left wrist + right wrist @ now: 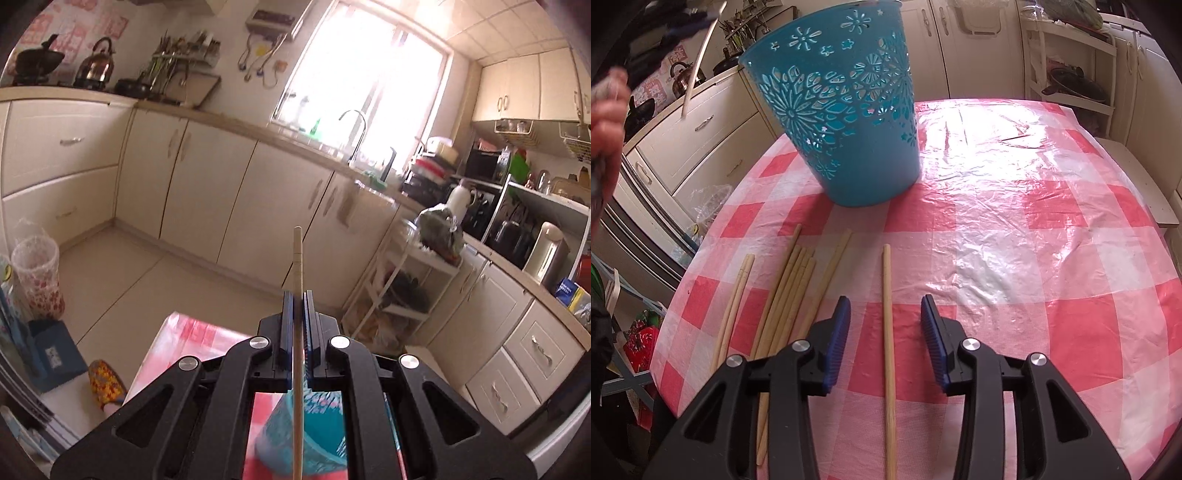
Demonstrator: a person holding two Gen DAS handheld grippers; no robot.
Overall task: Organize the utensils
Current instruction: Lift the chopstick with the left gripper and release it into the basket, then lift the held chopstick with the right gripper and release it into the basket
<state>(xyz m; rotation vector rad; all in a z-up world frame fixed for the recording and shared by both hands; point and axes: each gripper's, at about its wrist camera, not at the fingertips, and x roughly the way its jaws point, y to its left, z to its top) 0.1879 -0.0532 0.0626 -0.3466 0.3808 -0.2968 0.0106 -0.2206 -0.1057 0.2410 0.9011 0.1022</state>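
Observation:
My left gripper (pixel 298 295) is shut on a wooden chopstick (pixel 297 266) and holds it upright in the air above the blue cut-out basket (pixel 314 435), whose rim shows below the jaws. In the right wrist view the same chopstick (pixel 698 62) and the left gripper show at the top left, beside the basket (pixel 846 110), which stands on the pink checked tablecloth (pixel 1015 229). My right gripper (pixel 885 306) is open just above the table, its jaws on either side of a single chopstick (pixel 887 332). Several more chopsticks (pixel 790 295) lie to its left.
The table edge runs close on the left, with a fridge and cabinets (pixel 683 147) beyond. A white rack (pixel 1071 66) stands behind the table. Kitchen counters, a sink (pixel 351 129) and a floor bin (pixel 37 273) surround the table.

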